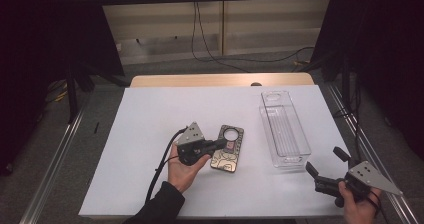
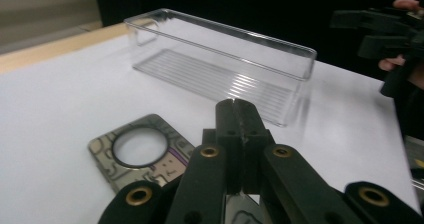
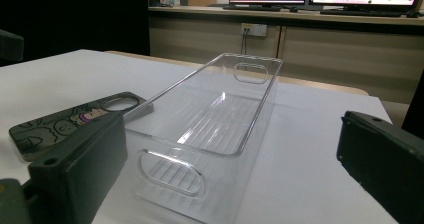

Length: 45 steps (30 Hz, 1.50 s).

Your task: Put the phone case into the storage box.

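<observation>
High view: left tongs [image 1: 220,144] closed on the near-left edge of the phone case [image 1: 228,148], flat on the white bench [image 1: 150,134] just left of centre. Right tongs [image 1: 327,160] spread wide, gripping nothing, hovering off the near right corner, well apart from the case. Case thin, rectangular, round-cornered, dark with pale line patterns and a large circular cutout. Clear plastic bin [image 1: 284,128] just beside it to the right: long, ribbed floor, oval handle slots. Broad open bench to the left and rear.
</observation>
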Tool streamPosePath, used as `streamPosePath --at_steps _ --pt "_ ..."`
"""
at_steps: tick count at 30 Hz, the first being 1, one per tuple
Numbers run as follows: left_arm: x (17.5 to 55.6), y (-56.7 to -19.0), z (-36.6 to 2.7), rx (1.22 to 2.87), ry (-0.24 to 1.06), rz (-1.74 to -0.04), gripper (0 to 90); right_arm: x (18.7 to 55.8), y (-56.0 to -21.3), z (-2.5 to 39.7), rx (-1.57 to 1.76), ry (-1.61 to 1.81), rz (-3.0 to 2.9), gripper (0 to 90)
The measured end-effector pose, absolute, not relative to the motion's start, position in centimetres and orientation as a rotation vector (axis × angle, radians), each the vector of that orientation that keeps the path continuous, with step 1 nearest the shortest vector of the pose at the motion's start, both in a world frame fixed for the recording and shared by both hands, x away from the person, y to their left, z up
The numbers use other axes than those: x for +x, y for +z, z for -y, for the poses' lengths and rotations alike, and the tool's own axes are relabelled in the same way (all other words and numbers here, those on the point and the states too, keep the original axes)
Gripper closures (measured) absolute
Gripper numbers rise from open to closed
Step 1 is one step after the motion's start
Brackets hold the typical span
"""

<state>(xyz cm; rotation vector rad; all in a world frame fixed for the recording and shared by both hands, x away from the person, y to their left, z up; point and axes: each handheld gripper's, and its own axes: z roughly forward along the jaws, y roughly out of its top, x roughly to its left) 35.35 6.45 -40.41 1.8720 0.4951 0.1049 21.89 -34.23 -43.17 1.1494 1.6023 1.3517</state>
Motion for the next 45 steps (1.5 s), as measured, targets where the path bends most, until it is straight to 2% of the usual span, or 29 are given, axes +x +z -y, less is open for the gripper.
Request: streamPosePath --at_steps 12,19,28,45 --pt "35.7 -40.0 -5.4 2.041 -0.002 -0.528 90.0 21.9 -43.2 34.2 1.148 1.354 -1.609 0.0" --pt "36.4 -40.6 -4.1 2.140 0.019 -0.550 90.0 21.9 -43.2 34.2 1.149 1.355 -1.607 0.0" --pt "37.1 -40.9 -3.1 2.212 -0.001 -0.565 90.0 21.9 -43.2 34.2 1.148 1.354 -1.607 0.0" --pt "35.8 -43.5 -0.3 2.322 -0.065 -0.546 90.0 21.8 -43.1 34.3 1.147 1.357 -1.607 0.0"
